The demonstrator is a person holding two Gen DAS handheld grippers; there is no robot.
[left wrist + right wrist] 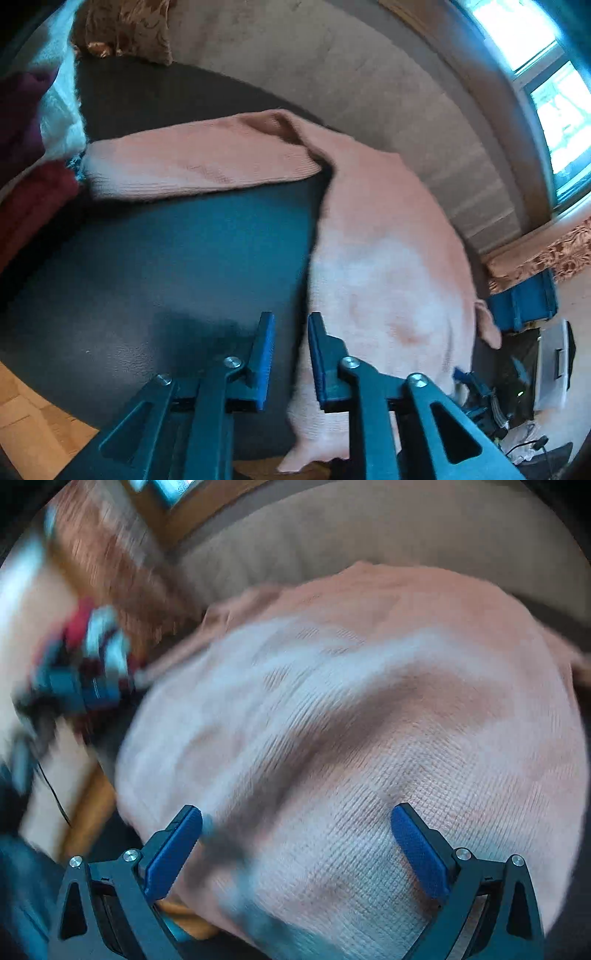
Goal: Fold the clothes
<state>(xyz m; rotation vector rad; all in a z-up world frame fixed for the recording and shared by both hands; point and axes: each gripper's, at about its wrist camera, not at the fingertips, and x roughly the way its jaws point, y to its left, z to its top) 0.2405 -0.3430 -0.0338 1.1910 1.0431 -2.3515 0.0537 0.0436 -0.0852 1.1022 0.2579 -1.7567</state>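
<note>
A pink knit sweater (pixel 388 258) lies on a dark seat surface (pixel 166 258). Its body runs down the right side, and one sleeve (pixel 192 166) stretches out flat to the left. My left gripper (pixel 291 332) hovers at the body's left edge. Its blue pads stand a narrow gap apart with nothing pinched between them; the cloth edge lies below them. In the right wrist view the sweater (pixel 351 720) fills the frame, rumpled into soft ridges. My right gripper (pixel 295 834) stands wide open just above it, with nothing between its fingers.
A beige backrest (pixel 332 74) curves behind the seat, with a brown patterned cushion (pixel 125 29) at the far left. White and maroon clothes (pixel 33 199) are piled at the left edge. A blue box (pixel 524 302) and clutter sit on the floor at the right. Wooden flooring (pixel 29 424) shows at lower left.
</note>
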